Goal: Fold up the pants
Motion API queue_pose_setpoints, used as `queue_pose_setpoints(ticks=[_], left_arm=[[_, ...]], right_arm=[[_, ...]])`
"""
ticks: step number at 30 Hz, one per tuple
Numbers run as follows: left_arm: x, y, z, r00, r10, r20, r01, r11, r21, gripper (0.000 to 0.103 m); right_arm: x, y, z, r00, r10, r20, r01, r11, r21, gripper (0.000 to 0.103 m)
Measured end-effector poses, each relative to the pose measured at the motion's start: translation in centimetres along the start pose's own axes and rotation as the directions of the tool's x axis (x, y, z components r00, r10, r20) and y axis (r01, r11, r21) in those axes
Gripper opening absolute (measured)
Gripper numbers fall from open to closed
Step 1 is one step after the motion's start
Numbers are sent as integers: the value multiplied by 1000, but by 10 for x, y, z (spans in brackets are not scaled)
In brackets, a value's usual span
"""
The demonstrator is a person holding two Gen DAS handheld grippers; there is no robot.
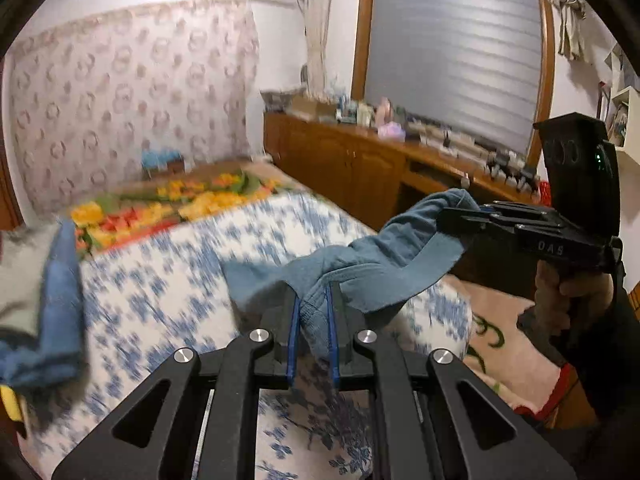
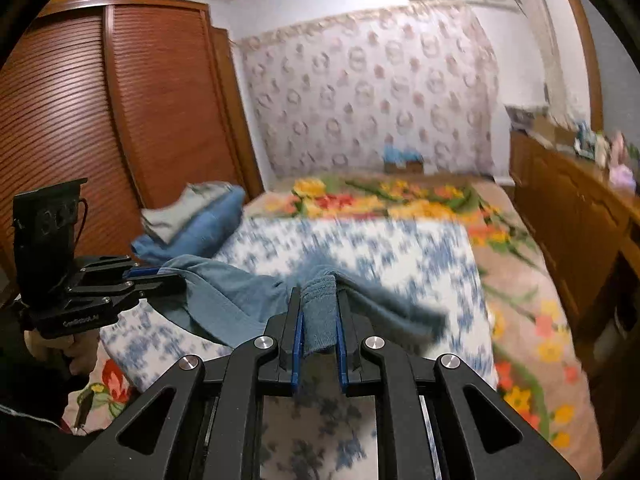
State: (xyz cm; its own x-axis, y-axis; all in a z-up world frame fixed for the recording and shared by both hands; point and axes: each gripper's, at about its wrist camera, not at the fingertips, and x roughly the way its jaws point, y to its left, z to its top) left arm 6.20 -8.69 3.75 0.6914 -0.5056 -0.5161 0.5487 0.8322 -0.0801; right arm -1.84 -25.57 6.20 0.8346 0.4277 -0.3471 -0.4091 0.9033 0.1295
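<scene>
1. The left gripper [image 1: 314, 312] has its two blue-lined fingers [image 1: 294, 332] close together, and they pinch a fold of the blue pants [image 1: 360, 272].
2. The right gripper [image 2: 319, 312] does the same. Its fingers [image 2: 298, 340] squeeze a ribbed, bunched edge of the pants [image 2: 224, 296].
3. In the left view, the right gripper [image 1: 464, 220] shows from the side with cloth caught in its tip. In the right view, the left gripper [image 2: 160, 276] shows the same way.
4. The pants hang in the air between the two grippers, above the bed. They sag and twist in the middle.
5. Under the pants lies a white cover with blue flowers [image 2: 360, 248]. Past it is a blanket with yellow and red flowers [image 2: 380, 196].
6. A pile of blue and grey clothes [image 2: 192, 220] sits on the left side of the bed, near a brown wardrobe [image 2: 80, 120] with ridged doors.
7. Behind the bed hangs a pale cloth with round flower shapes [image 2: 360, 92].
8. On the right side stands a long wooden cabinet [image 1: 360, 160] with small things on top. Above it is a window with a grey blind [image 1: 452, 52].
9. Both grippers point a little downward over the bed. A hand [image 1: 560, 292] holds the right gripper's handle, and a hand [image 2: 80, 352] holds the left one.
</scene>
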Motion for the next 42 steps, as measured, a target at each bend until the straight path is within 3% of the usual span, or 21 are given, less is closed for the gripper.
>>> queue_pose_setpoints(ticks=[5, 12, 15, 18, 21, 23, 32, 38, 42], left_arm=[[-22, 11, 25, 997, 50, 64, -52, 998, 23, 13], [-16, 46, 65, 982, 156, 110, -160, 987, 28, 13], [-9, 70, 88, 962, 239, 133, -246, 969, 39, 13], [-8, 88, 103, 951, 275, 144, -281, 959, 24, 13], [-13, 99, 111, 929, 329, 170, -339, 940, 33, 13], [-17, 106, 106, 928, 331, 170, -338, 941, 16, 13], [3, 110, 39, 943, 331, 44, -332, 943, 17, 13], [-1, 102, 23, 953, 301, 20, -301, 954, 1, 13], [-9, 89, 11, 961, 278, 10, -278, 961, 1, 13]], right_arm=[[-16, 11, 29, 997, 37, 61, -34, 998, -51, 13], [21, 9, 72, 995, 76, 68, -71, 995, -77, 13], [53, 5, 96, 996, 65, 61, -59, 994, -96, 13], [81, 0, 120, 996, 72, 58, -67, 994, -89, 13], [103, -2, 142, 993, 96, 67, -91, 993, -80, 13], [114, 0, 141, 993, 90, 74, -82, 991, -101, 13], [169, 4, 88, 991, 107, -77, -115, 987, -112, 13], [175, 5, 97, 988, 123, -90, -133, 983, -123, 13], [163, -1, 85, 984, 145, -102, -155, 982, -103, 13]])
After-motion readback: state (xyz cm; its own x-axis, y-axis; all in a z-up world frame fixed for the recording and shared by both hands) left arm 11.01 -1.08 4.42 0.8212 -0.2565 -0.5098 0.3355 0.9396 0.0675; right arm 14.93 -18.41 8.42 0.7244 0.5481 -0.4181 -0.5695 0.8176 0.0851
